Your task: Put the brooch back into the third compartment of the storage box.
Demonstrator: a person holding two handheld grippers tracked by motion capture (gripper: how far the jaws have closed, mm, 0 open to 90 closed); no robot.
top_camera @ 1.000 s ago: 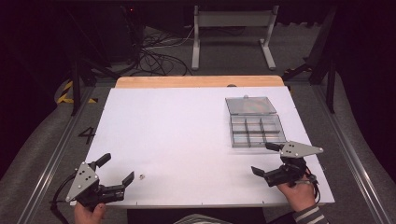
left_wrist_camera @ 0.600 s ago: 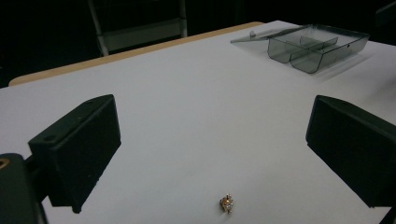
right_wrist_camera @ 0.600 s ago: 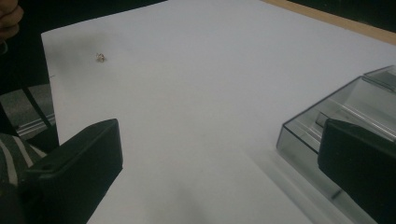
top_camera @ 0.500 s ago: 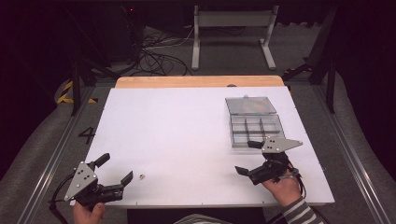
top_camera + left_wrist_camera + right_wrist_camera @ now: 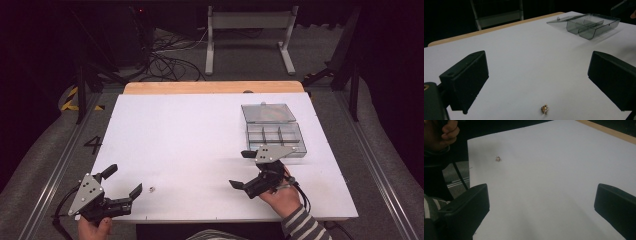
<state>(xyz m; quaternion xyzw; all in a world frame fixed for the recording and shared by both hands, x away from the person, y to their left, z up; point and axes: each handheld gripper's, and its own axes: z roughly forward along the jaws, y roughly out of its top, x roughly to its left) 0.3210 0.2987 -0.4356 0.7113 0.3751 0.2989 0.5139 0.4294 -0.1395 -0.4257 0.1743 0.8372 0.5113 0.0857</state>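
I see my two black grippers, left gripper (image 5: 122, 181) and right gripper (image 5: 245, 169), each topped by a screwed grey triangular plate, trailing black cables, with a grey-striped sleeve (image 5: 303, 226) at 5 o'clock.

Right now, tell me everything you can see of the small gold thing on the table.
The small gold piece is tiny, knobbly and shiny, gold with pale glints, perhaps an earring or charm; too small to tell. It lies alone on the white table near the front edge, just ahead of the open left gripper, between its jaws' line. Nothing touches it.
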